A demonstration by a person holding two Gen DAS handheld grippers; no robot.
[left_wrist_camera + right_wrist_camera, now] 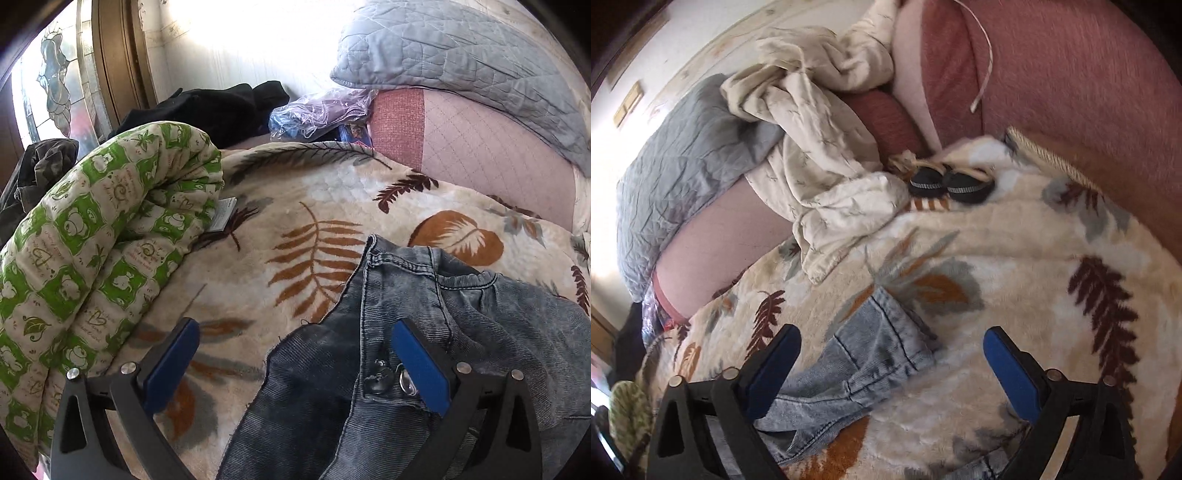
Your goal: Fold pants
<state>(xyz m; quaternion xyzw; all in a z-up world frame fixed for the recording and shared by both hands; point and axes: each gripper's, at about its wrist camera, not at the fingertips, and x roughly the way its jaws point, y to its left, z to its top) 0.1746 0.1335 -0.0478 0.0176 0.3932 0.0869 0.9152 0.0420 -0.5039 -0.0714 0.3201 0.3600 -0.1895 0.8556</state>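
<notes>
Over the leaf-print blanket (pixel 325 192), both claws (pixel 295 354) (pixel 892 354) gape apart above jeans (pixel 406 314) cut off below.

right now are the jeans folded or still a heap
Not folded. The jeans lie bunched and creased on the leaf-print blanket, waistband button showing, one end twisted off sideways.

A home bedroom: bed spread with a leaf-print fleece blanket (pixel 325 206), rolled green-patterned quilt (pixel 92 236), grey quilted pillow (pixel 461 55), stained-glass door (pixel 51 81) behind.
</notes>
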